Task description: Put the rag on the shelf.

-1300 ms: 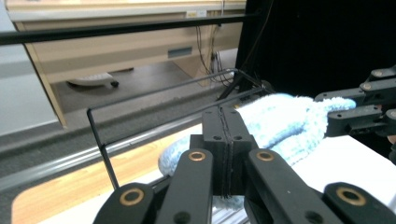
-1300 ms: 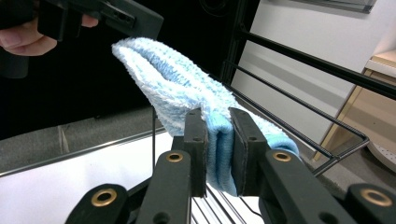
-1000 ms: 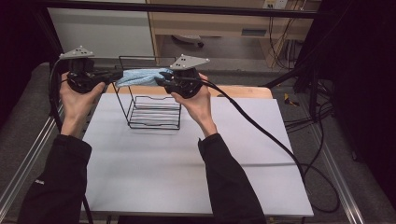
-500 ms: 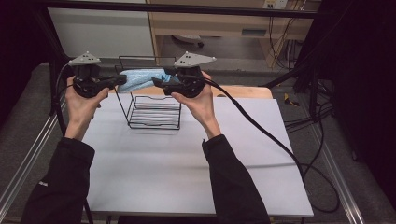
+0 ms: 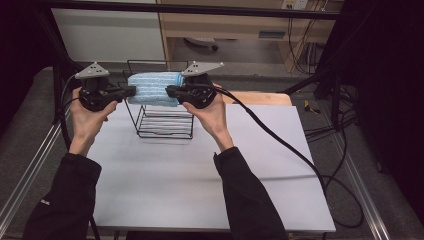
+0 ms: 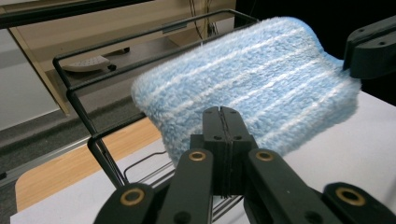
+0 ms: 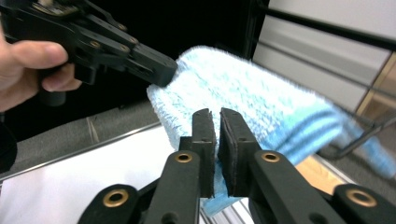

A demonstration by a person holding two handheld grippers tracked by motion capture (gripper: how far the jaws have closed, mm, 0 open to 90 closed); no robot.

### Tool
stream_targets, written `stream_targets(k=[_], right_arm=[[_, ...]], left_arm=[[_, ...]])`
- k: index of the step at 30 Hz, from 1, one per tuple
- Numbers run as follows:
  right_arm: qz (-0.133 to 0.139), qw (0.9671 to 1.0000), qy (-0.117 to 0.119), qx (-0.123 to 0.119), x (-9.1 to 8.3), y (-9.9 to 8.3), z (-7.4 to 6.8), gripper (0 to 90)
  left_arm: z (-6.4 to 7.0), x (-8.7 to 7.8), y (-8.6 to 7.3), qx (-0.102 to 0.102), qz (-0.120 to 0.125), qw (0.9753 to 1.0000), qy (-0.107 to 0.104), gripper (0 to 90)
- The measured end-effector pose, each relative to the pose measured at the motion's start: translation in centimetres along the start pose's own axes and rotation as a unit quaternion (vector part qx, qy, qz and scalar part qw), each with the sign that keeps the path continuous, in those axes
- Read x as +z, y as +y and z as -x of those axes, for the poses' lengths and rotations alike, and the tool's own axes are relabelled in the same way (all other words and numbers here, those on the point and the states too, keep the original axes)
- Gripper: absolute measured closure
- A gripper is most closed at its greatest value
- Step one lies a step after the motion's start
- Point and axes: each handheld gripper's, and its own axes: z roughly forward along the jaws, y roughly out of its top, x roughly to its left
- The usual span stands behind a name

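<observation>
Both tongs are closed on the same blue cloth: the left tongs (image 5: pixel 131 91) are clamped on its left end and the right tongs (image 5: pixel 170 91) on its right end, as is seen most plainly in the two gripper views, where the black jaws are pressed into the pile.

Beneath everything, the white surface (image 5: pixel 200 170) is spread wide, and its near half is left bare. Toward the far edge of the surface, left of the middle, a black wire basket (image 5: pixel 165 122) is stood upright with its open top facing up. Behind the far edge, a strip of wooden board (image 5: pixel 260 98) is seen.

The blue cloth (image 5: pixel 152 89), folded into a thick pad with pale stripes, is held level between the two tongs, above the top rim of the wire basket and not resting inside it. It appears to be clear of the wires, though contact with the far rim cannot be ruled out.

The work is judged to be about midway: the blue cloth is folded, gripped and carried over the wire basket. What is left is that it be lowered between the wires, set on the bottom and released by both tongs.
</observation>
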Motion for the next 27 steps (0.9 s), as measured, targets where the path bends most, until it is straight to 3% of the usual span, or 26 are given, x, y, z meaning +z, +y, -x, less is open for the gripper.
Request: stream_targets(k=[7, 22, 27], right_arm=[[-0.015, 0.9998, -0.012, 0.009, 0.8, -1.3, 0.4, 90.0], [0.008, 0.9989, -0.045, 0.009, 1.8, -3.5, 1.3, 89.9], [0.009, 0.999, -0.043, 0.012, 1.9, -3.5, 1.4, 87.5]], left_arm=[[0.1, 0.6, -0.7, 0.0, -0.001, 1.0, 0.0, 90.0], [-0.2, 2.5, -1.1, -0.004, 0.005, 0.9998, 0.02, 90.0], [-0.2, 2.4, -1.2, -0.002, 0.006, 0.9998, 0.021, 90.0]])
